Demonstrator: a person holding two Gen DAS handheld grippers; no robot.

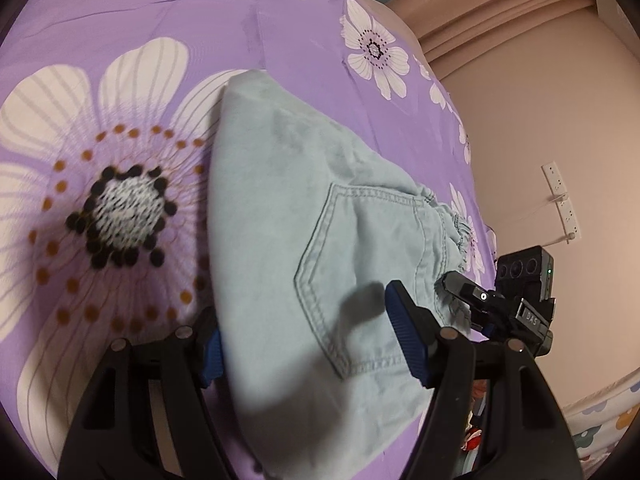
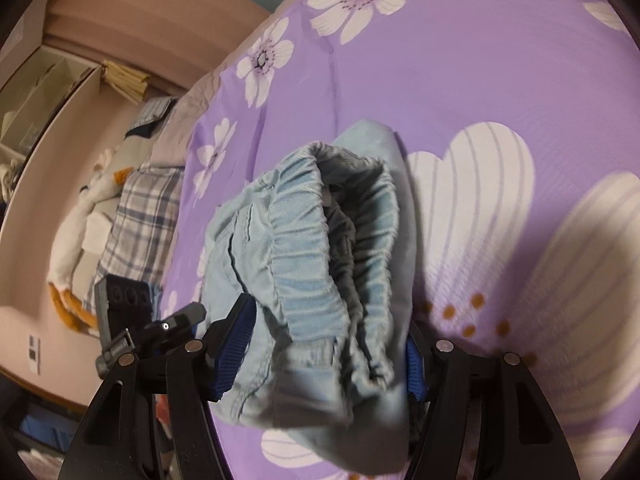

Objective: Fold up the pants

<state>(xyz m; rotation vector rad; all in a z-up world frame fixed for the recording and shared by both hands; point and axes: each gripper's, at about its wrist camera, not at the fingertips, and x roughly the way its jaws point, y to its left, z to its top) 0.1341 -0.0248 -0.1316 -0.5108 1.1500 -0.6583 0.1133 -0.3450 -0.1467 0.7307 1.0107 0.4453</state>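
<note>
The left wrist view looks forward between the left gripper (image 1: 312,344) fingers, close over the folded pants (image 1: 304,240) on the purple flowered bedspread (image 1: 120,20), with a pink wall at the right of the frame. The right wrist view faces along the right gripper (image 2: 328,352) from the waistband end, equally near, wall at the left of the frame. Both share the pants and bedspread, and each shows the other gripper at a lower edge.

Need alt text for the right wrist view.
Folded light-blue pants, elastic waistband facing the camera, sit between the right tool's open blue-padded fingers on a purple floral bedsheet. The left tool shows at lower left.
</note>
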